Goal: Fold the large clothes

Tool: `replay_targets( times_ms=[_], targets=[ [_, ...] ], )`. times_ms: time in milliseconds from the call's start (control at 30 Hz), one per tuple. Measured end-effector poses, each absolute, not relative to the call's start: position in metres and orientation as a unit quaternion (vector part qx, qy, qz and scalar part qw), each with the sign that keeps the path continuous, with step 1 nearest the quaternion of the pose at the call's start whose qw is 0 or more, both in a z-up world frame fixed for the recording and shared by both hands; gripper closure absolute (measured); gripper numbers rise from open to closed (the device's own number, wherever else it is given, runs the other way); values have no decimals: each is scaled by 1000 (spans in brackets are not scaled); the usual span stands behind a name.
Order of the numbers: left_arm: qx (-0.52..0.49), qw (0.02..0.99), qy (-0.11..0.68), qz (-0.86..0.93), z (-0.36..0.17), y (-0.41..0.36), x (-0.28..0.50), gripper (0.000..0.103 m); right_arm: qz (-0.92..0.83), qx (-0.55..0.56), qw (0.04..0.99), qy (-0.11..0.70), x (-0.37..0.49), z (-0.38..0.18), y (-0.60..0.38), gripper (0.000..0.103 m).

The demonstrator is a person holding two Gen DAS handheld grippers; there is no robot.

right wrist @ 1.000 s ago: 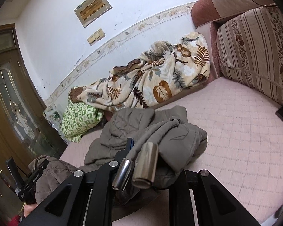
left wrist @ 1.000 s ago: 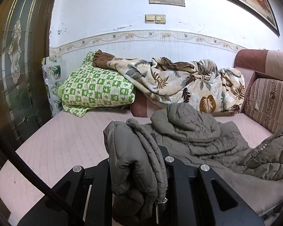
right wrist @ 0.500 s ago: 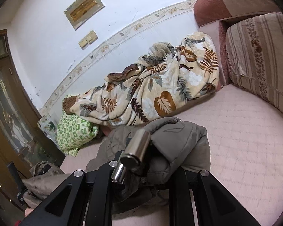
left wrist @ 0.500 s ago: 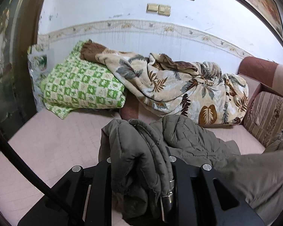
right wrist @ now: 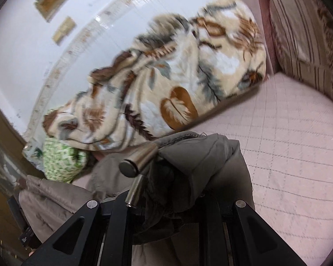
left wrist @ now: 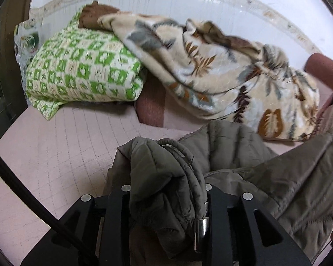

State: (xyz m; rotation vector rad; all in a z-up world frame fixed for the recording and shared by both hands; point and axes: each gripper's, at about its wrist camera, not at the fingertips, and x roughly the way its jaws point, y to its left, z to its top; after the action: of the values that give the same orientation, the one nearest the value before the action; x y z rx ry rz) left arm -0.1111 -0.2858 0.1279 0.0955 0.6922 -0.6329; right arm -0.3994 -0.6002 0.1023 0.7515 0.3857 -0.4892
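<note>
- Left wrist view: the left gripper (left wrist: 166, 201) has a thick bunch of the olive quilted jacket (left wrist: 244, 155) between its jaws, a drawcord with a metal cord end (left wrist: 200, 232) lying against the right-hand finger. Its jaws have just been opening, yet padding fills the gap from finger to finger, so the hold reads as a loosening pinch, not a release.
- Ahead of this gripper lies bare pink quilted mattress (left wrist: 55, 155); beyond that, a green checked pillow (left wrist: 84, 73) and a leaf-print fleece blanket (left wrist: 222, 71) against the wall. The rest of the jacket trails off to the gripper's right.
- Right wrist view: the right gripper (right wrist: 164, 201) is pressed tight on another bunch of the same jacket (right wrist: 199, 159). Two metal cord ends (right wrist: 140, 159) stick out just above its left finger. Open mattress (right wrist: 288, 144) extends ahead and to its right; a striped cushion (right wrist: 304, 33) stands further off on that side.
- Step in hand, as judged: carrying the two gripped edges forward together to lay one half of the jacket over the other.
- Technique: keep both grippers level with each other so the carried edge stays straight; lay the edge down short of the blanket.
- Risk: if the left jaws slacken further before set-down, the bulky padding could slip and the fold skew. Loose cord ends may get trapped inside the fold.
</note>
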Motion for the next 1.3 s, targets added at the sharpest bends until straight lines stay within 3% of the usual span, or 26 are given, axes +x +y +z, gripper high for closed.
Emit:
replay_targets(
  times_ms=[200, 567, 867, 1067, 1300],
  targets=[
    [18, 875, 379, -301, 109, -295, -70, 66, -253, 408, 850, 216, -369, 64, -639, 84],
    [-141, 800, 466, -350, 126, -262, -26, 53, -185, 519, 814, 182, -387, 58, -667, 65],
    [-153, 835, 423, -315, 157, -220, -18, 49, -175, 545, 812, 113, -427, 88, -669, 45],
    [-78, 869, 356, -334, 182, -225, -58, 48, -197, 451, 856, 157, -433, 117, -639, 44],
    [91, 827, 322, -452, 157, -328, -177, 48, -187, 317, 893, 259, -375, 102, -561, 44]
  ],
)
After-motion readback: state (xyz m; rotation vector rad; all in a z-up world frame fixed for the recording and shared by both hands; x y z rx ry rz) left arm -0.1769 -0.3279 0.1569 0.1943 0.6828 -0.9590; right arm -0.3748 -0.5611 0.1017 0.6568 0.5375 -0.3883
